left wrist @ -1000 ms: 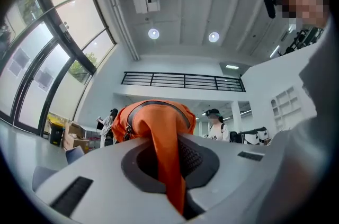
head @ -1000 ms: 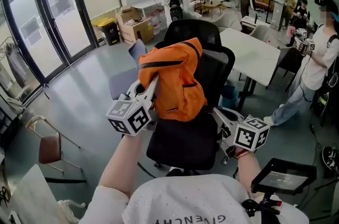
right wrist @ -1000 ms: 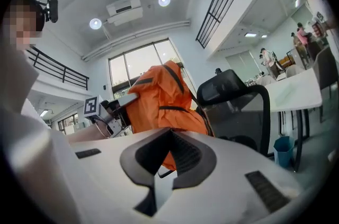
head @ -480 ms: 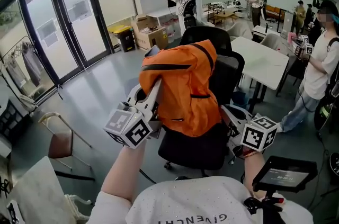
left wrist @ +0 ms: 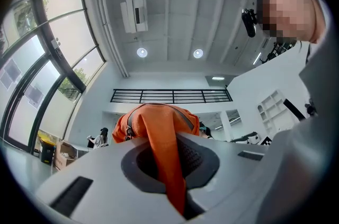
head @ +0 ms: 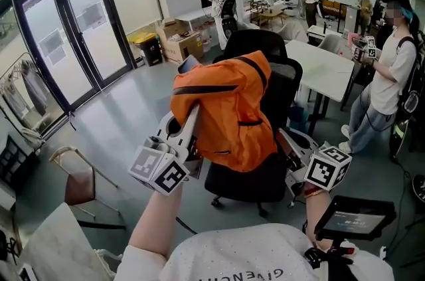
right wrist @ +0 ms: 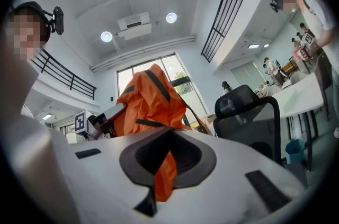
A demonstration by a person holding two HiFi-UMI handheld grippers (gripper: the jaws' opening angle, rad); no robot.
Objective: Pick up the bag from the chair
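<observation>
An orange bag with black zips hangs in the air in front of a black office chair, clear of its seat. My left gripper is shut on the bag's left side; orange cloth runs down between its jaws. My right gripper is shut on the bag's lower right edge, and a fold of orange fabric is pinched between the jaws. In the right gripper view the bag rises above the jaws, with the chair to its right.
A white table stands right of the chair, with a person in a white shirt beside it. Glass doors fill the left wall, near boxes and a yellow bin. A red-seated chair stands at lower left. Other people stand far back.
The bag has risen from just above the chair seat and now hangs higher, held by both grippers. The view has shifted slightly; both grippers stayed shut on it.
</observation>
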